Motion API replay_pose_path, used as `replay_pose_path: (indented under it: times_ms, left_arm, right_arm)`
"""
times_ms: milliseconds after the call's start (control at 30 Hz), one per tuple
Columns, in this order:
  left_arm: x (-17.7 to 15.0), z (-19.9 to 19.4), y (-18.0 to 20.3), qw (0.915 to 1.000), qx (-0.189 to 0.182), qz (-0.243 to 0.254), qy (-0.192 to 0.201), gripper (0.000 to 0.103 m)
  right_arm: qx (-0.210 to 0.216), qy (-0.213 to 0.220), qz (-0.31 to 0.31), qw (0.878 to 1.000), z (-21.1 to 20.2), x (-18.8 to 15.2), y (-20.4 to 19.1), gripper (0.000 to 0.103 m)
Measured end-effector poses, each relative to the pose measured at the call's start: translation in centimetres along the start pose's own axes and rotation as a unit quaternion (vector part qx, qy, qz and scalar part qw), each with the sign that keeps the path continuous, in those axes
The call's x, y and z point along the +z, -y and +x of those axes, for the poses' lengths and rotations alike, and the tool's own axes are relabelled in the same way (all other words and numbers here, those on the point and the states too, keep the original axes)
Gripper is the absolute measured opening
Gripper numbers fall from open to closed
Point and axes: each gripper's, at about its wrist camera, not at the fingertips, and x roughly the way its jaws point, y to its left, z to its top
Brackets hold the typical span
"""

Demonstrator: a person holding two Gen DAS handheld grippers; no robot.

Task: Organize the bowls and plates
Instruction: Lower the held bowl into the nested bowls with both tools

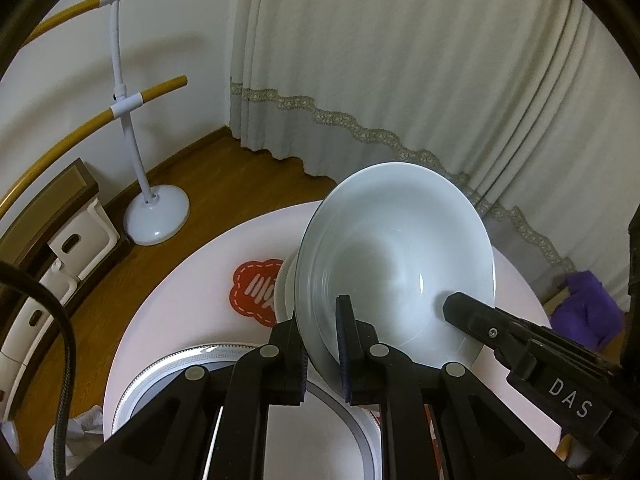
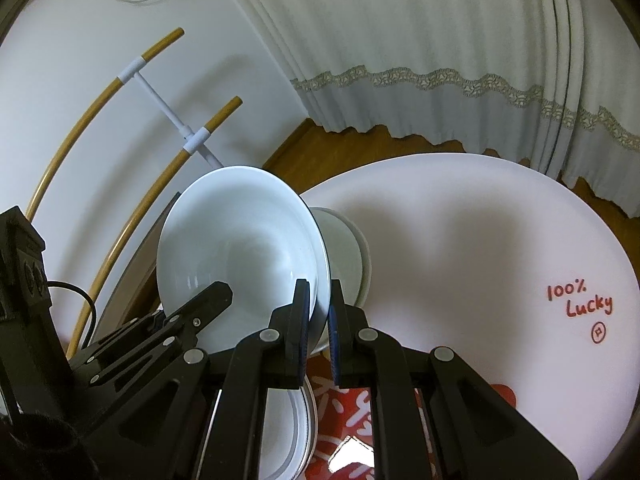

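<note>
A white bowl [image 1: 396,240] [image 2: 236,240] hangs tilted above the round white table [image 1: 180,300] [image 2: 460,240], held from both sides. My left gripper [image 1: 320,316] is shut on its left rim, and my right gripper [image 2: 319,286] is shut on the opposite rim. Each gripper shows in the other's view: the right gripper [image 1: 456,304] and the left gripper [image 2: 218,292]. A second white bowl [image 1: 288,280] [image 2: 348,256] stands on the table just behind the held one. Below my fingers lies a plate with a grey patterned rim [image 1: 160,364] [image 2: 300,412].
Red sticker marks [image 1: 256,292] and red lettering [image 2: 580,300] are on the tabletop. A stand with a white base [image 1: 156,216] and wooden bars is on the wood floor by the wall. Curtains [image 1: 400,80] hang behind, a purple cloth [image 1: 584,312] lies at right, and a low cabinet [image 1: 60,200] at left.
</note>
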Motion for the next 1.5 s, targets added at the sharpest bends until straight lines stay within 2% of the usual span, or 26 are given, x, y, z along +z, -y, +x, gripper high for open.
replay_pose_path:
  times_ms: [700, 833, 1300, 1433, 1500]
  left_arm:
    - [0.7, 1.8, -0.9, 0.9998, -0.013, -0.002, -0.018, 0.010]
    - [0.8, 2.0, -0.8, 0.9998, -0.012, 0.002, -0.019, 0.010]
    - [0.7, 2.6, -0.4, 0.9998, -0.002, 0.010, -0.016, 0.009]
    - [0.6, 2.5, -0.5, 0.9998, 0.000, 0.011, -0.015, 0.009]
    - [0.7, 2.5, -0.4, 0.9998, -0.001, 0.012, -0.015, 0.010]
  right_arm:
    - [-0.034, -0.004, 0.004, 0.999, 1.6, -0.4, -0.3, 0.009]
    - [-0.040, -0.003, 0.007, 0.999, 1.5, -0.5, -0.4, 0.012]
    - [-0.053, -0.007, 0.024, 0.998, 1.5, -0.2, 0.2, 0.012]
    - [-0.062, -0.003, 0.026, 0.998, 1.0, -0.1, 0.1, 0.012]
    - [-0.084, 0.006, 0.018, 0.996, 0.6, 0.0, -0.1, 0.013]
